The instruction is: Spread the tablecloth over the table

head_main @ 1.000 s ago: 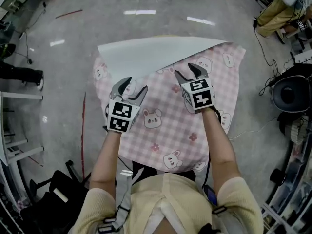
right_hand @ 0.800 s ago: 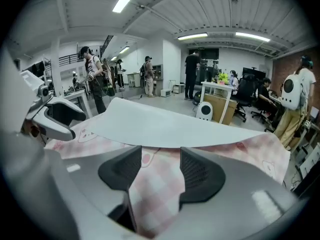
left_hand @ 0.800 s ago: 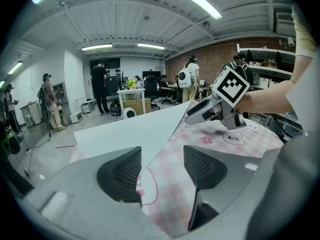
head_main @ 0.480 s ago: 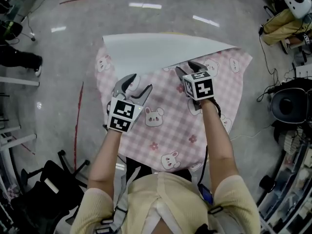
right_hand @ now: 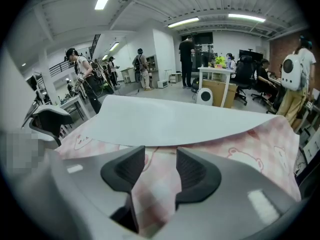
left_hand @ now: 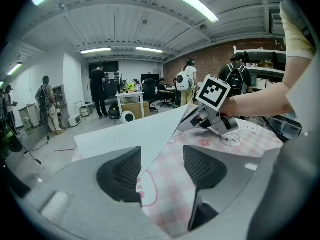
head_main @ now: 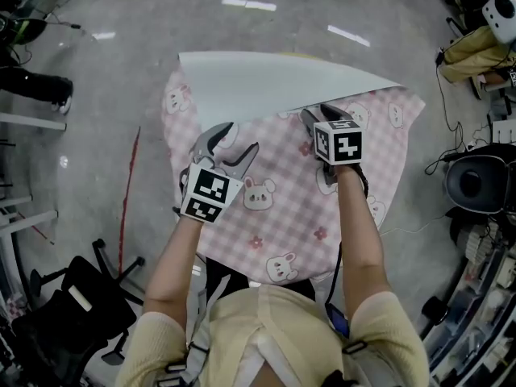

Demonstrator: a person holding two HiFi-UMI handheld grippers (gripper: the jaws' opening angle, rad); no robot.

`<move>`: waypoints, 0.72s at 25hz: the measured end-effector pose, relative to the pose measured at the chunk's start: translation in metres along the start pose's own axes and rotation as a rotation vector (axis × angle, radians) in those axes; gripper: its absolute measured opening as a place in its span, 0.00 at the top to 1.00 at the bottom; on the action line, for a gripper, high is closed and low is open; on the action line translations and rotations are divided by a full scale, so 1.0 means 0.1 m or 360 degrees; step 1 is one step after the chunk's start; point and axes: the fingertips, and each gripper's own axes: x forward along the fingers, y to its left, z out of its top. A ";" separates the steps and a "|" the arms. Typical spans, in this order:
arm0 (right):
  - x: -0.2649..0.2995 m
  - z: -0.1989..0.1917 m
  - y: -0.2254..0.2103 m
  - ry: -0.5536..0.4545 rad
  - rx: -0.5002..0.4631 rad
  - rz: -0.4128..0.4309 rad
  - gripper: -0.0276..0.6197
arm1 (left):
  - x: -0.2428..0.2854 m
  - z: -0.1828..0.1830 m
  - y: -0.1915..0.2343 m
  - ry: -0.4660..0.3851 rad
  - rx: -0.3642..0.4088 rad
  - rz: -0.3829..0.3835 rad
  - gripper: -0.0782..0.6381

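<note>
Pink checked tablecloth (head_main: 282, 216), printed with bunnies and small flowers, lies draped over a round table at the centre of the head view; the tabletop itself is hidden beneath it. The far part of the cloth is folded back toward the person, so its plain white underside (head_main: 266, 83) faces up as a broad flap running from upper left to a point at upper right. The flap's near edge runs slantwise across the pattern. Left gripper (head_main: 234, 142) hangs just over the cloth left of centre, near that edge. Its jaws stand apart and press on nothing; in the left gripper view the slanting white edge runs down into the gap between them, close to the left jaw. Right gripper (head_main: 321, 115) sits further up, right of centre, its tips at the flap's edge. Its jaws are closing, and in the right gripper view a raised ridge of checked cloth stands between the pads (right_hand: 125, 171), with the white flap lying just beyond them. The pads are not yet clamped tight on it. Both forearms reach out from the bottom of the frame. Grey glossy floor (head_main: 121, 79) surrounds the table, and a black chair (head_main: 89, 297) stands at lower left.
</note>
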 end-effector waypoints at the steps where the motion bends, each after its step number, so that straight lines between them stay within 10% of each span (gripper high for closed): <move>1: 0.00 0.01 -0.05 -0.0008 0.0010 -0.0019 0.64 | 0.01 0.00 -0.01 0.0000 0.0003 -0.0002 0.51; 18: -0.01 0.15 -0.16 -0.0153 0.0143 0.0045 0.59 | 0.19 0.02 -0.16 -0.0004 0.0019 -0.0052 0.51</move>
